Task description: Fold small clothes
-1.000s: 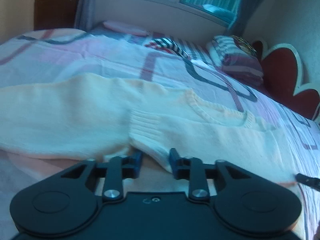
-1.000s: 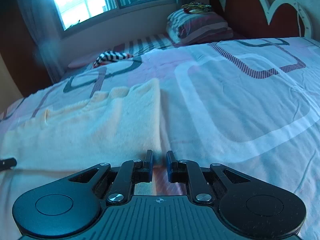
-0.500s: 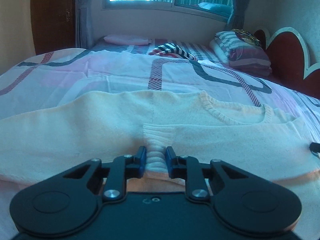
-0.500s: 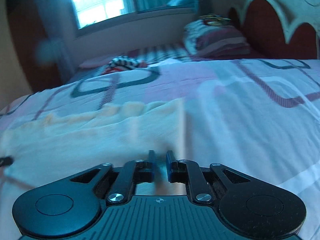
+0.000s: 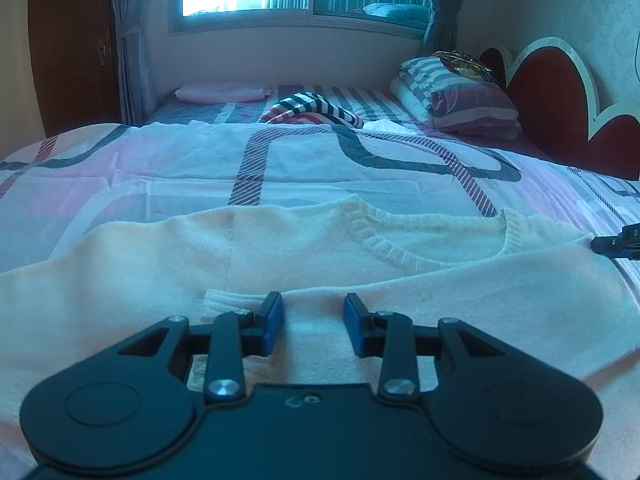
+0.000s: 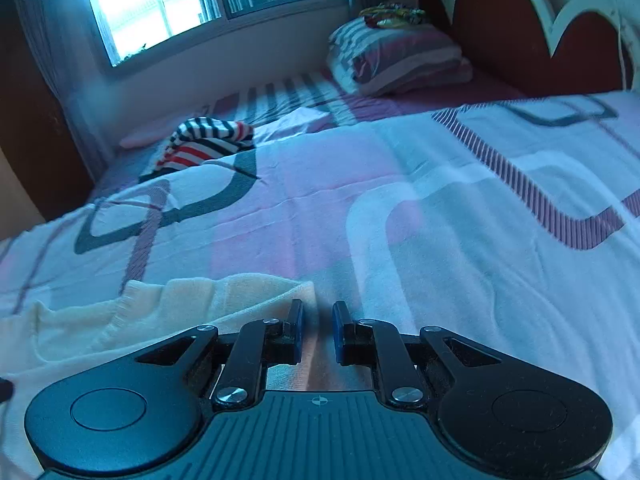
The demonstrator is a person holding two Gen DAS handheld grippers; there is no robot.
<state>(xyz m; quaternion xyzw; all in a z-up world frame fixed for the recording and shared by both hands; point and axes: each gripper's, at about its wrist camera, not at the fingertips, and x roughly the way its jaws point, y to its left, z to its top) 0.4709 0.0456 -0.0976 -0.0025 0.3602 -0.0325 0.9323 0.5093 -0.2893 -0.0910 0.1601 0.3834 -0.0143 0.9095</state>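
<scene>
The cream sweater (image 5: 304, 264) lay flat on the bed (image 5: 168, 160), its neck toward the window, so that it could be folded. The left gripper (image 5: 313, 322) had just been opening; its jaws stood apart over the sleeve cuff (image 5: 230, 300), which lay beside them, not pressed. I think the sleeve was laid there on purpose. The right gripper (image 6: 317, 330) was at the sweater's edge, jaws narrow; whether it pinched cloth, I could not tell.
</scene>
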